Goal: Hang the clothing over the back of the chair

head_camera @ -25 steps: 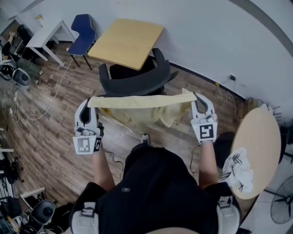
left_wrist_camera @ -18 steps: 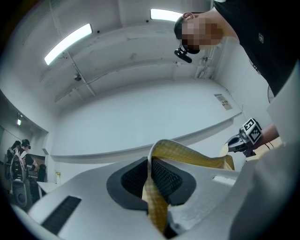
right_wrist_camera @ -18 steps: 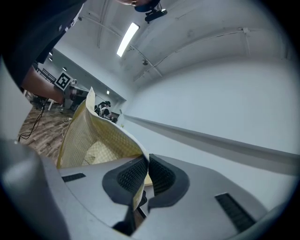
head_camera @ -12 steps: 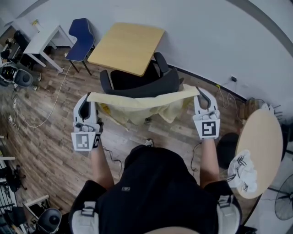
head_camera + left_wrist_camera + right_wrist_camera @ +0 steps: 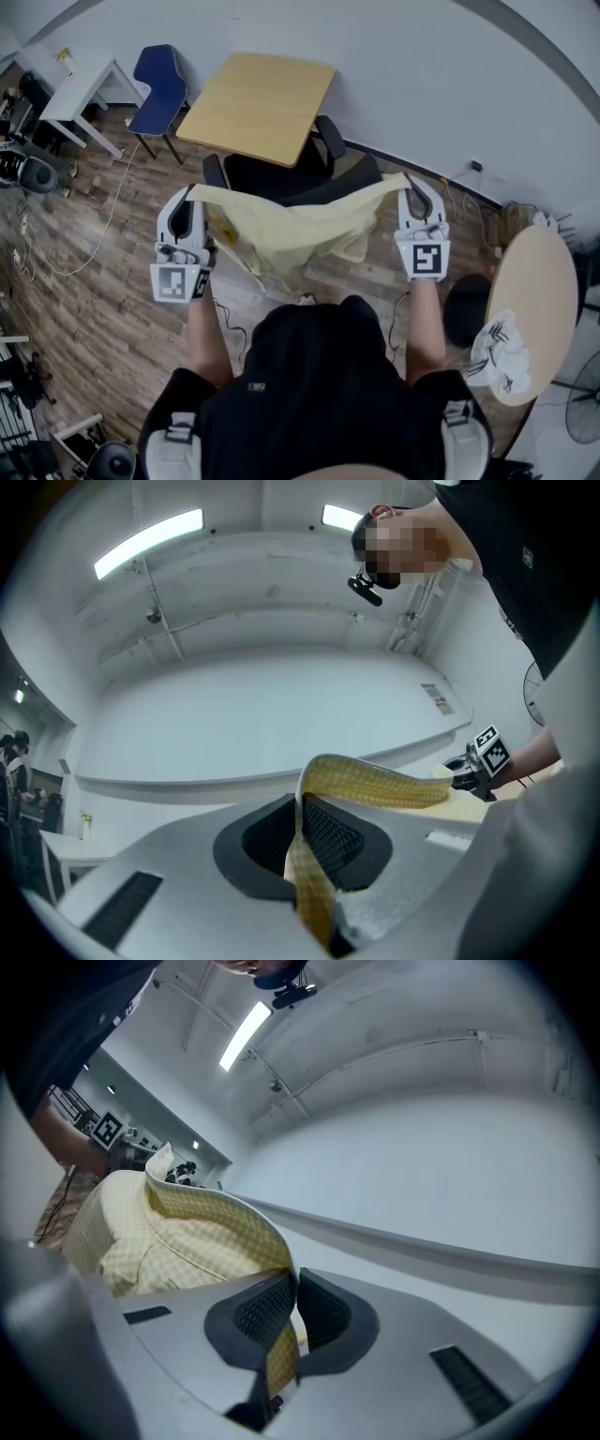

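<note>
The left gripper [image 5: 191, 195] and right gripper [image 5: 406, 186] kept their fingers clamped on the yellow shirt [image 5: 281, 230] (slacker than before, sagging mid-span), closer over the chair [image 5: 267, 176].

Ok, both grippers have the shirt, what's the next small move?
Probably ease both forward and down a little, jaws shut. The left gripper and right gripper pinch the shirt by its top edge; it sags between them over the chair back, mostly on the near side.

Wood floor [image 5: 94, 281], white wall [image 5: 450, 84]; sq. table [image 5: 258, 103] ctr, blue chair [image 5: 157, 82] left, round table [image 5: 539, 281] rt.
</note>
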`<state>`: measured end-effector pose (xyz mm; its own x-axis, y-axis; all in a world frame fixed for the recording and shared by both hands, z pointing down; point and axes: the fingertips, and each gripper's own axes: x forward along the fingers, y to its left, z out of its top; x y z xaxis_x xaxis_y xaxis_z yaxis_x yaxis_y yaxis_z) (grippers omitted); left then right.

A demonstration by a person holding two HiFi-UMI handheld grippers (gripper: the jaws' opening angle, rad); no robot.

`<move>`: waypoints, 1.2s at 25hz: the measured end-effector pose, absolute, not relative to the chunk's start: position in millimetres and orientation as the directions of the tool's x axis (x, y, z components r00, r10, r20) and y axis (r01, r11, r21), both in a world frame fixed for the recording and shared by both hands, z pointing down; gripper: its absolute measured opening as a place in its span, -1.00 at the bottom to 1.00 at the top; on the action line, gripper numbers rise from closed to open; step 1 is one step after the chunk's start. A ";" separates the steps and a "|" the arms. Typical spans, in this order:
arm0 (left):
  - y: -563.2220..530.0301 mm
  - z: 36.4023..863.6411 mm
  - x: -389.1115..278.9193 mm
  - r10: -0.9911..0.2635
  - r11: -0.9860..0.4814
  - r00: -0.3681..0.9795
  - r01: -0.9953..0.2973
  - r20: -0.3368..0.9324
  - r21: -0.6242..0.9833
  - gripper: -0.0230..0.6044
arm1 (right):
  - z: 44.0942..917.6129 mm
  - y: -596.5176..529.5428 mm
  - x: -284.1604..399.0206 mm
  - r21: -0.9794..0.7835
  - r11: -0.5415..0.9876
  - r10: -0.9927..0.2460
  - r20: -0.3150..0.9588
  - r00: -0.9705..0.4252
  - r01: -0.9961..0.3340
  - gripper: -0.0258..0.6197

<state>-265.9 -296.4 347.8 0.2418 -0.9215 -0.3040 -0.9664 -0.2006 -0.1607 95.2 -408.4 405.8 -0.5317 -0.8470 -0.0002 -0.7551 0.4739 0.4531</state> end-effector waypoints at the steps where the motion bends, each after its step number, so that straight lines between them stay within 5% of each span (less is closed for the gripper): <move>1: -299.7 349.9 -267.0 -0.922 -0.205 0.245 -0.966 -0.301 -0.157 -0.86 | 406.2 -411.3 94.0 0.458 0.474 -0.847 0.003 -0.532 -0.752 -0.92; 30: -357.9 390.7 -311.4 -0.969 -0.099 0.122 -0.988 -0.212 -0.116 -0.88 | 418.8 -506.4 42.9 0.419 0.612 -0.753 0.048 -0.657 -0.671 -0.91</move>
